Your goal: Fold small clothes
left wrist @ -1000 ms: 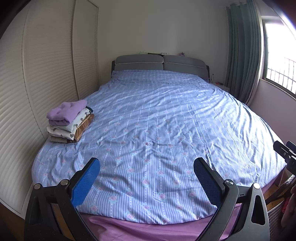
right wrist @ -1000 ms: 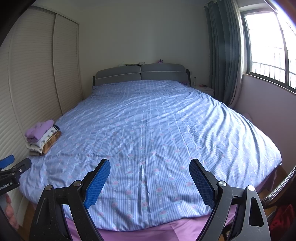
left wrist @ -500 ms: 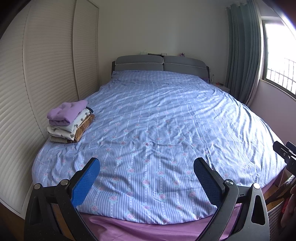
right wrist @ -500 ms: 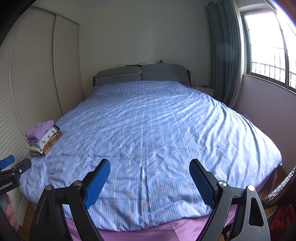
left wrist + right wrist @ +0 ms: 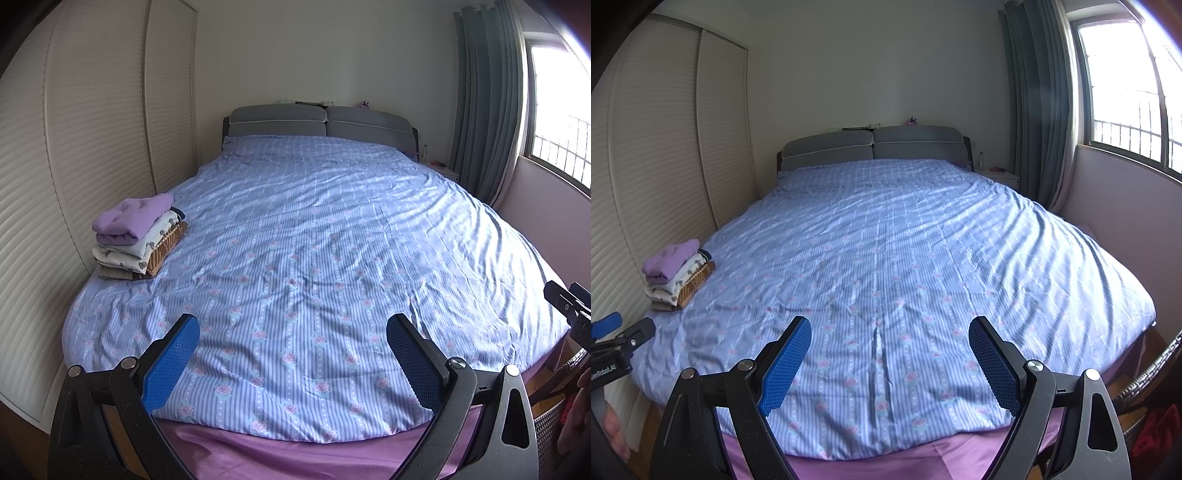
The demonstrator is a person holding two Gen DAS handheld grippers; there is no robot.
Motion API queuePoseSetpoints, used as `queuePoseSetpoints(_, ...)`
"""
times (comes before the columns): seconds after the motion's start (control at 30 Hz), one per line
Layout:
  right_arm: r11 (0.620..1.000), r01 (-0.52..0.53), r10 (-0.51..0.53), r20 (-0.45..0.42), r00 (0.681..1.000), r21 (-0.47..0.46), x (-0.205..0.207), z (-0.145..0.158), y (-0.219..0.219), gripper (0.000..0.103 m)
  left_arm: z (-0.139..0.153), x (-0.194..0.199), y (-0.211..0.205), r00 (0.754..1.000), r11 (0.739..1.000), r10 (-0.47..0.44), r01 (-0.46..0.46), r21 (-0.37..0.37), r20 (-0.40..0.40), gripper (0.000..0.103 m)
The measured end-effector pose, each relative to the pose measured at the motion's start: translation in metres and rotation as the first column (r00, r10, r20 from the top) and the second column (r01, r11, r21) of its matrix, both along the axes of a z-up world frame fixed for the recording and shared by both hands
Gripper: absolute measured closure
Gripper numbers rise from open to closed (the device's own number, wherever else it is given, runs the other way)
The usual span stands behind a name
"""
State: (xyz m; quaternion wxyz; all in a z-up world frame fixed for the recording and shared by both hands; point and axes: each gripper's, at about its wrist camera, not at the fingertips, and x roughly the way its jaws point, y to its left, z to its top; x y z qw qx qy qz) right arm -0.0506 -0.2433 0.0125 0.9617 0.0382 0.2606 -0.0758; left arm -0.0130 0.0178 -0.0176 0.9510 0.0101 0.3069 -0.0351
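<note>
Grippers hang released above the foot of a bed: the left gripper, low in the left wrist view, stands with its blue pads spread wide and nothing between them, touching nothing. The right gripper fills the bottom of the right wrist view in the same way, its jaws wide apart and empty over the bedspread. Part of the right gripper also shows at the right edge of the left wrist view, and part of the left one at the lower left edge of the right wrist view. Beyond both lies the striped blue bedspread, wrinkled and dotted with pink flowers, over a purple sheet. A stack of folded clothes sits at the left edge of the bed, middle left of the frame, close to the slatted wardrobe doors: a lilac garment on top, a white printed one beneath, brown ones at the bottom. Grey headboard and curtain close the background.
</note>
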Motion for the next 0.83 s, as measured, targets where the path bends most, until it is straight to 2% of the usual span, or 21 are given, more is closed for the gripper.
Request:
queuePoseSetpoints(0.53, 1.000, -0.003, 0.003, -0.007, 1.000, 0.002, 0.001, -0.002, 0.000, 0.015, -0.003, 0.000, 0.000, 1.000, 1.000, -0.003, 0.003, -0.002, -0.003, 0.000)
queuePoseSetpoints(0.83, 1.000, -0.002, 0.002, -0.011, 1.000, 0.004, 0.001, -0.004, -0.002, 0.015, -0.012, 0.007, 0.003, 0.999, 0.999, -0.022, 0.020, -0.035, -0.050, 0.000)
